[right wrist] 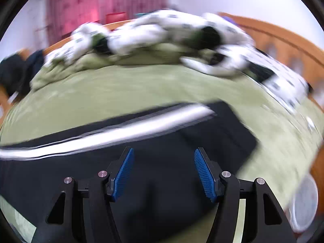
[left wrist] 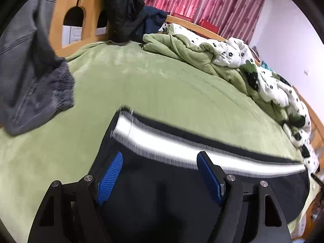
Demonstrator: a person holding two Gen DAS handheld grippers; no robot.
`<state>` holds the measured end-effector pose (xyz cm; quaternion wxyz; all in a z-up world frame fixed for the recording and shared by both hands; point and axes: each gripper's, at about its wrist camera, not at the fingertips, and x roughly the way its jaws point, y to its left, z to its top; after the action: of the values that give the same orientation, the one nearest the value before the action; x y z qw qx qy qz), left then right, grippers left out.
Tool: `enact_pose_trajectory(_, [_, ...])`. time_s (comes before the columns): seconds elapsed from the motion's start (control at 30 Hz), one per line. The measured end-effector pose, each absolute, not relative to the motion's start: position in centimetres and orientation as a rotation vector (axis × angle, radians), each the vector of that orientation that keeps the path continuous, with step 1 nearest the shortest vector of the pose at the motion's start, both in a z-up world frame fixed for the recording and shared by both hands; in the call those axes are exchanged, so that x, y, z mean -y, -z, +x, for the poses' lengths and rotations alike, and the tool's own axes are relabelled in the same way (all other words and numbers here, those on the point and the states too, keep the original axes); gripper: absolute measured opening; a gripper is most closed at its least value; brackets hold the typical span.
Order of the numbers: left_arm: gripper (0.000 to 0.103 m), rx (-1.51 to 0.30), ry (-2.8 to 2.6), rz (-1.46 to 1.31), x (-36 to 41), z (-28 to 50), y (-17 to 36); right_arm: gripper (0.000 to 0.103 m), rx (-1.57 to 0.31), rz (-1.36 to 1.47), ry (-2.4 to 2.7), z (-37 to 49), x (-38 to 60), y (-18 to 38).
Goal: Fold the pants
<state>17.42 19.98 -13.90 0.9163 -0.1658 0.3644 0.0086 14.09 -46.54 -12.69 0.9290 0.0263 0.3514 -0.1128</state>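
Note:
Black pants (left wrist: pixel 162 182) with a white side stripe (left wrist: pixel 172 143) lie flat on the green bed cover (left wrist: pixel 141 85). My left gripper (left wrist: pixel 160 158) is open and empty just above the pants, near one end of the stripe. In the right wrist view the same pants (right wrist: pixel 162 172) and stripe (right wrist: pixel 113 133) lie below my right gripper (right wrist: pixel 164 154), which is open and empty. The right wrist view is blurred by motion.
A grey garment (left wrist: pixel 34 77) hangs at the left. A crumpled green and white quilt (left wrist: pixel 232 60) lies along the far side of the bed, also in the right wrist view (right wrist: pixel 162 34). Dark clothes (left wrist: pixel 125 14) hang on the wooden bed frame (left wrist: pixel 85 2). A white round object (right wrist: pixel 303 202) sits at lower right.

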Motion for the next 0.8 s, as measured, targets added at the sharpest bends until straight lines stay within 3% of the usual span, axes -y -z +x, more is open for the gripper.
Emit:
enact_pose_trajectory(0.1, [0.065,-0.753,-0.076,-0.325,-21.1,20.7,14.5,0.061,-0.739,-0.002,0.117,18.7,42.4,13.8])
enact_pose_trajectory(0.13, [0.056,-0.764,-0.102,-0.315,-21.5,21.8,14.9,0.061,-0.746,-0.015,0.087,20.0,41.4,14.3])
enact_pose_trajectory(0.23, [0.053,-0.801,-0.149,-0.299,-22.7,24.3,16.2,0.061,-0.766,-0.051,0.027,23.1,38.8,15.8])
enact_pose_trajectory(0.33, [0.025,-0.854,-0.159,-0.288,-23.3,25.6,17.8,0.061,-0.780,-0.080,-0.051,26.1,36.5,17.3])
enact_pose_trajectory(0.43, [0.020,-0.764,-0.144,-0.320,-23.9,24.2,17.8,0.061,-0.809,-0.159,-0.096,27.6,34.3,18.4])
enact_pose_trajectory(0.6, [0.020,-0.719,-0.152,-0.321,-23.9,22.8,17.9,0.060,-0.906,-0.294,-0.124,30.1,32.7,20.6])
enact_pose_trajectory(0.7, [0.020,-0.705,-0.142,-0.319,-23.9,22.8,17.7,0.041,-0.936,-0.351,-0.159,30.3,32.1,21.2])
enact_pose_trajectory(0.77, [0.020,-0.688,-0.128,-0.337,-24.1,22.5,17.4,0.000,-0.938,-0.393,-0.137,30.4,31.5,21.3])
enact_pose_trajectory(0.8, [0.020,-0.675,-0.118,-0.350,-24.3,22.2,17.2,0.000,-0.918,-0.427,-0.117,30.3,31.0,21.2])
